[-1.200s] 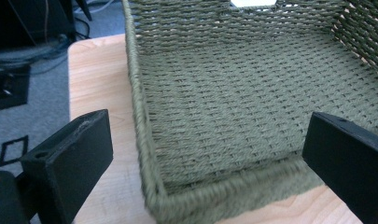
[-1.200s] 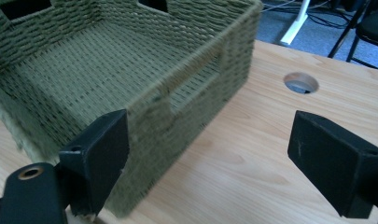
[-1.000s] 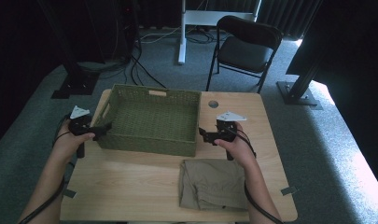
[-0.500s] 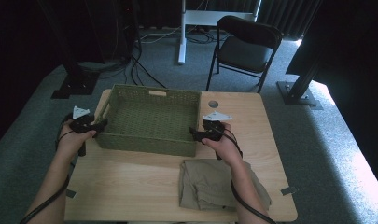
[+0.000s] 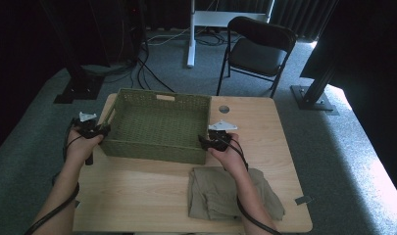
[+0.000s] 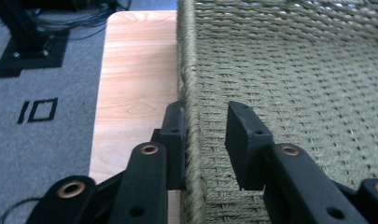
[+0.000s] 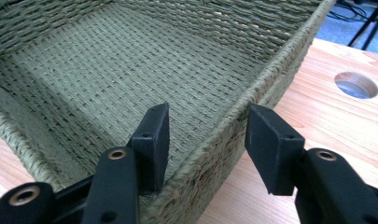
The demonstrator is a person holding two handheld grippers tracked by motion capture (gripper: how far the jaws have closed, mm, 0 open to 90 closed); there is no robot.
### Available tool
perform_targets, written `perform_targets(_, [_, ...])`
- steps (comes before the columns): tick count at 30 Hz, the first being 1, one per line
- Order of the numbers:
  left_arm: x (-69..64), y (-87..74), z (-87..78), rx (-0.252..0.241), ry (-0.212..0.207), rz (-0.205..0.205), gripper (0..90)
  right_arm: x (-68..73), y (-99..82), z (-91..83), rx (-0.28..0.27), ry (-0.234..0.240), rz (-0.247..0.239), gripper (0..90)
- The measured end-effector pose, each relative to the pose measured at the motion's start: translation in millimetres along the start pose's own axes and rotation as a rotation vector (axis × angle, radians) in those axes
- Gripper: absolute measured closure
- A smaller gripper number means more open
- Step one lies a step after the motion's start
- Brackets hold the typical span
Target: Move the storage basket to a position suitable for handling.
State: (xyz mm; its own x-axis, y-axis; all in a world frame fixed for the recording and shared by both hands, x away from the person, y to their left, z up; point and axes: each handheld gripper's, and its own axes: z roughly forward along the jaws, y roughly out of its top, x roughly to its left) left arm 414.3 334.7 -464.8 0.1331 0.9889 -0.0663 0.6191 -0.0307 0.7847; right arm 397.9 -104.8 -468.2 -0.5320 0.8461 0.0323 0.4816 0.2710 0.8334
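The left gripper [image 5: 104, 131] is set over the left wall of the rectangular green woven basket [image 5: 159, 121]; its jaws have just been closing, one touching the wall's outer face, the other apart inside. The right gripper [image 7: 205, 126] straddles the right wall near the 5 o'clock corner, its jaws also just closing, a gap remaining outside. The basket is placed at 12 o'clock on the light wooden table [image 5: 137, 196], with folded khaki cloth [image 5: 213, 196] at 5 o'clock.
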Motion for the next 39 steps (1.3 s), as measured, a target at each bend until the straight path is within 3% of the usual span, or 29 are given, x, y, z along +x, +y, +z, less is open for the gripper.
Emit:
perform_targets(3, [-1.7, -0.5, -0.4, -0.002, 0.017, -0.002, 73.0, 2.3, 1.0, -0.4, 0.013, -0.013, 0.008, 52.8])
perform_targets(4, [-3.4, -0.5, -0.7, 0.002, 0.030, 0.020, 73.2, 2.6, 1.2, -0.4, 0.014, -0.017, 0.009, 53.4])
perform_targets(9, [-11.6, 0.0, -2.3, 0.030, 0.066, 0.053, 73.4, 3.3, 1.9, -0.9, 0.025, -0.041, 0.017, 57.2])
perform_targets(14, [-21.1, -2.9, -4.8, 0.031, 0.057, 0.059, 76.2, -2.7, 1.1, -3.0, 0.033, -0.080, 0.030, 61.5])
perform_targets(19, [-26.3, -4.7, -3.8, 0.012, 0.036, 0.020, 76.9, -8.1, 0.4, -5.3, 0.047, -0.102, 0.050, 64.8])
perform_targets(23, [-32.7, -4.7, -3.9, 0.018, 0.044, 0.034, 76.9, -10.9, 0.3, -6.4, 0.053, -0.117, 0.048, 65.8])
perform_targets(24, [-33.6, -5.0, -4.0, 0.021, 0.057, 0.054, 80.4, -12.7, 0.3, -7.0, 0.055, -0.122, 0.050, 66.6])
perform_targets(26, [-37.5, -5.7, -3.2, 0.013, 0.038, 0.037, 82.4, -16.2, -0.2, -8.1, 0.058, -0.141, 0.053, 67.4])
perform_targets(27, [-38.5, -5.9, -3.2, 0.017, 0.037, 0.055, 83.1, -18.5, -0.7, -8.8, 0.057, -0.143, 0.057, 67.8])
perform_targets(31, [-46.9, -5.3, -0.8, 0.013, 0.036, 0.055, 83.4, -23.6, -2.3, -11.4, 0.059, -0.165, 0.065, 68.9])
perform_targets(39, [-61.3, -4.2, 3.1, 0.013, 0.016, 0.055, 83.1, -38.6, -5.0, -17.5, 0.064, -0.169, 0.090, 70.0])
